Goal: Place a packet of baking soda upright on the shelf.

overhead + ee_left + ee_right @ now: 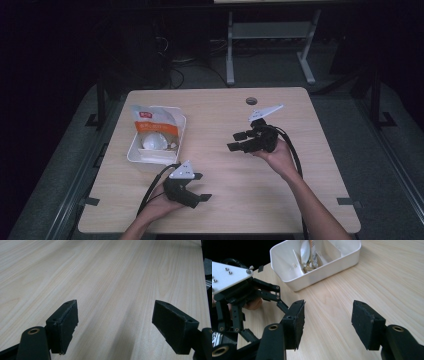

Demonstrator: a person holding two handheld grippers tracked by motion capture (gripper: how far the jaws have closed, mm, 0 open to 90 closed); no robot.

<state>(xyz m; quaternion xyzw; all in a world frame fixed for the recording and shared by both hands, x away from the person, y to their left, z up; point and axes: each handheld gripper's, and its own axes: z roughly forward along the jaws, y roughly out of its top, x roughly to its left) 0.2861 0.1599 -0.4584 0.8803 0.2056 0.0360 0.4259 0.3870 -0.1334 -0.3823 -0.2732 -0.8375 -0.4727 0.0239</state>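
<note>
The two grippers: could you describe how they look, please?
Both the left gripper and the right gripper are black linkages with two blocky black jaw pads. Each carries a light grey three-cornered plate on top and trails a black cable. The forearms are without sleeves.

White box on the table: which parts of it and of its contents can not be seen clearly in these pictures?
- White box, high view: the pouch covers its far part; the print is too small to read.
- Box, right gripper view: the top edge cuts off the far rim and the pouch.
- Small items at the divider: too small to identify.
</note>
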